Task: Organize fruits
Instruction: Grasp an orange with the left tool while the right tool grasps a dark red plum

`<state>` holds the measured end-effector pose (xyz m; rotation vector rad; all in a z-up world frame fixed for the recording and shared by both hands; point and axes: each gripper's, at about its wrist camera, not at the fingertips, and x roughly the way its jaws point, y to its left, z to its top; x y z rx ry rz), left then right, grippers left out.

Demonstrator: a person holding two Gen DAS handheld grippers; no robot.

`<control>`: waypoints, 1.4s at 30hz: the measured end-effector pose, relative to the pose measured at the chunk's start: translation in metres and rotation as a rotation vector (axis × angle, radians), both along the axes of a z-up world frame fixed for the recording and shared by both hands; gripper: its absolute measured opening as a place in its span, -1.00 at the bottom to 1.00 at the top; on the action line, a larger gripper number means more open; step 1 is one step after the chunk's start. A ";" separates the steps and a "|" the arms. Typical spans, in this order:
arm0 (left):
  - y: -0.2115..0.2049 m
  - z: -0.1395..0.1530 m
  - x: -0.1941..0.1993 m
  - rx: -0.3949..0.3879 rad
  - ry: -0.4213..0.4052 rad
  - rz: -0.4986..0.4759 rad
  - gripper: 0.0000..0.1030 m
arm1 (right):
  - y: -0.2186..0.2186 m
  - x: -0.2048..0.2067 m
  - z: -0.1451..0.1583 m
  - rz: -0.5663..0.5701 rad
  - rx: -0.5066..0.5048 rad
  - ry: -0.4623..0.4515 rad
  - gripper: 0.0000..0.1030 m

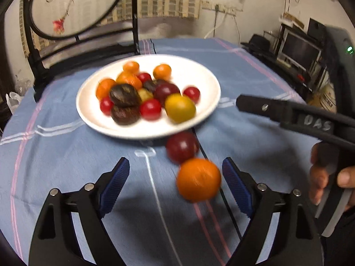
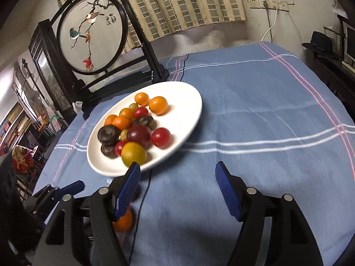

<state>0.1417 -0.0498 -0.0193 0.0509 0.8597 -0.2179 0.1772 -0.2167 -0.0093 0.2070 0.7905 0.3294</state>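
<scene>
White plate [image 1: 199, 115] on the table [image 1: 244, 71] carries about 15 fruits; 2 more, dark red fruit [image 1: 182, 147] and orange fruit [image 1: 198, 179], lie just beside its near rim. Left hand-held gripper [image 1: 175, 186] and right hand-held gripper [image 2: 177, 188]: jaws apart, empty.

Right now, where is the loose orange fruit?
Left wrist view: orange fruit lies on the blue cloth, off the plate, beside the dark red one.

left hand-held gripper [image 1: 175, 177]: jaws apart, empty; orange fruit [image 1: 198, 179], dark-red fruit [image 1: 182, 147] beside plate [image 1: 204, 82]
</scene>
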 end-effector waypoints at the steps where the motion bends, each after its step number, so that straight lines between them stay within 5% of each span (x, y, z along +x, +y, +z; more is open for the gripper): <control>1: -0.002 -0.004 -0.001 -0.007 0.018 0.001 0.62 | -0.001 -0.004 0.000 0.001 -0.003 -0.004 0.38; 5: -0.006 -0.016 -0.001 -0.009 0.047 -0.001 0.58 | -0.001 -0.011 -0.003 0.009 -0.005 0.003 0.39; 8: -0.009 -0.027 0.002 -0.044 0.085 -0.058 -0.11 | 0.003 -0.011 -0.005 0.016 -0.028 0.002 0.40; 9: -0.010 -0.026 -0.001 -0.042 0.076 -0.061 -0.13 | 0.005 -0.012 -0.005 0.018 -0.040 -0.002 0.41; 15: 0.007 -0.017 -0.012 -0.042 0.058 -0.063 -0.14 | 0.023 -0.019 -0.007 0.070 -0.125 -0.035 0.43; 23: 0.071 -0.003 -0.011 -0.076 -0.001 0.075 -0.15 | 0.060 -0.023 -0.017 0.183 -0.187 -0.005 0.44; 36: 0.098 -0.008 0.005 -0.097 0.010 0.133 -0.15 | 0.120 0.007 -0.032 0.216 -0.286 0.055 0.42; 38: 0.096 -0.008 0.004 -0.091 0.005 0.124 -0.15 | 0.125 0.010 -0.034 0.215 -0.307 0.061 -0.12; 42: 0.091 -0.007 0.001 -0.085 -0.008 0.101 -0.15 | 0.120 0.000 -0.030 0.201 -0.310 0.037 -0.24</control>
